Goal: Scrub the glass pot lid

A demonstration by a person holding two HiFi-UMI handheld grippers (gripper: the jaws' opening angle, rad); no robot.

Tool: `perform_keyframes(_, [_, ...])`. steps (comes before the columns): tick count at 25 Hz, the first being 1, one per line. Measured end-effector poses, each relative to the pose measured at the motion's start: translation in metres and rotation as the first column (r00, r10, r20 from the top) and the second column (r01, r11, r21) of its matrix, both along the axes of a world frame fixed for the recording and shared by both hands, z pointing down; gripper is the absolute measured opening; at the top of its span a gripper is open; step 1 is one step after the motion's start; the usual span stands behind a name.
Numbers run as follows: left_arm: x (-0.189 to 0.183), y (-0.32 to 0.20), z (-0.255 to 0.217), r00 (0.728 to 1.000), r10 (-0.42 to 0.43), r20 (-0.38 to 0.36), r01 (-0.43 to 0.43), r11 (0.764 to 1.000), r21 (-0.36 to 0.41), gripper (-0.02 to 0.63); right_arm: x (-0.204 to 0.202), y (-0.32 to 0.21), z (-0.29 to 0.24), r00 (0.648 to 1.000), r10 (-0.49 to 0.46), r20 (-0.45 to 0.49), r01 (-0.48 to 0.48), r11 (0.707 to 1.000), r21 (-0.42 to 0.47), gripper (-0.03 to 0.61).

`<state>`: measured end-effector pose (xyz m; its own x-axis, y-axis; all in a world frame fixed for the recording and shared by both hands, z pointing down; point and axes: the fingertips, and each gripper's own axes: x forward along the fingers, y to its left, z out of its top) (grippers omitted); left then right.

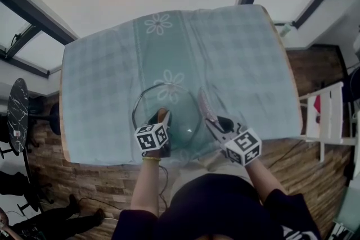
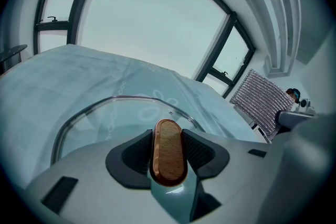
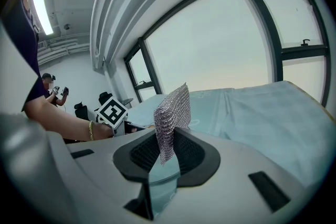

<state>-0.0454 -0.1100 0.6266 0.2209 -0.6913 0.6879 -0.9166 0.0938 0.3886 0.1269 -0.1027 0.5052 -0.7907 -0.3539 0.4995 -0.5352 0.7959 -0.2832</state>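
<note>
My left gripper [image 1: 161,118] has its jaws partly closed, clamped on the wooden handle [image 2: 168,152] of the glass pot lid [image 2: 100,118]. The pads press on both flat sides of the handle, which stands upright between them. The lid's glass and metal rim spread out ahead of and below these jaws, over the teal checked tablecloth [image 1: 242,59]. I can't tell whether the rim rests on the cloth.

My right gripper [image 3: 166,157] is just to the right of the left one, and its jaws are nearly together, pinching a silvery mesh scrubber [image 3: 173,110]. The scrubber sticks up and forward out of the jaws. In the head view it sits just beside the lid's right edge, but I can't make out whether they touch.
</note>
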Motion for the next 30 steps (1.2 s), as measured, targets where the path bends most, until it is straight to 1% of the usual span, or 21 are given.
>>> perform_keyframes(3, [0.001,0.0,-0.001,0.999,-0.026,-0.025,0.026,1.0,0.01,0.175,-0.007,0.004,-0.001,1.0,-0.026,0.012,0.026,1.0,0.005,0.074])
perform_keyframes(5, [0.001,0.002,-0.002,0.999,-0.037,-0.031,0.038,0.999,0.018,0.203,-0.011,0.007,-0.001,0.999,-0.035,0.023,0.035,0.999,0.012,0.074])
perform_keyframes(8, [0.001,0.01,-0.006,1.0,-0.025,-0.002,0.025,0.999,0.028,0.244,-0.017,0.013,-0.002,0.998,-0.044,0.044,0.043,0.999,0.021,0.074])
perform_keyframes(10, [-0.002,0.017,-0.008,1.0,-0.027,0.012,0.027,0.999,0.035,0.252,-0.021,0.018,-0.002,0.997,-0.052,0.053,0.051,0.998,0.025,0.074])
perform_keyframes(14, [-0.011,0.03,-0.016,0.998,-0.063,0.012,0.063,0.997,0.048,0.258,-0.028,0.026,-0.003,0.995,-0.079,0.055,0.077,0.997,0.032,0.074])
perform_keyframes(20, [-0.019,0.051,-0.038,0.995,-0.098,0.019,0.096,0.991,0.097,0.256,-0.041,0.037,-0.007,0.991,-0.117,0.07,0.112,0.992,0.065,0.074])
perform_keyframes(25, [-0.022,0.066,-0.06,0.992,-0.119,0.03,0.113,0.983,0.144,0.251,-0.056,0.052,-0.012,0.987,-0.15,0.057,0.145,0.986,0.076,0.074])
perform_keyframes(27, [-0.023,0.073,-0.067,0.991,-0.126,0.046,0.117,0.979,0.165,0.233,-0.061,0.061,-0.011,0.985,-0.17,0.043,0.167,0.984,0.066,0.074])
perform_keyframes(30, [-0.027,0.086,-0.076,0.986,-0.149,0.071,0.134,0.973,0.187,0.176,-0.069,0.071,-0.014,0.984,-0.176,0.04,0.173,0.982,0.07,0.074])
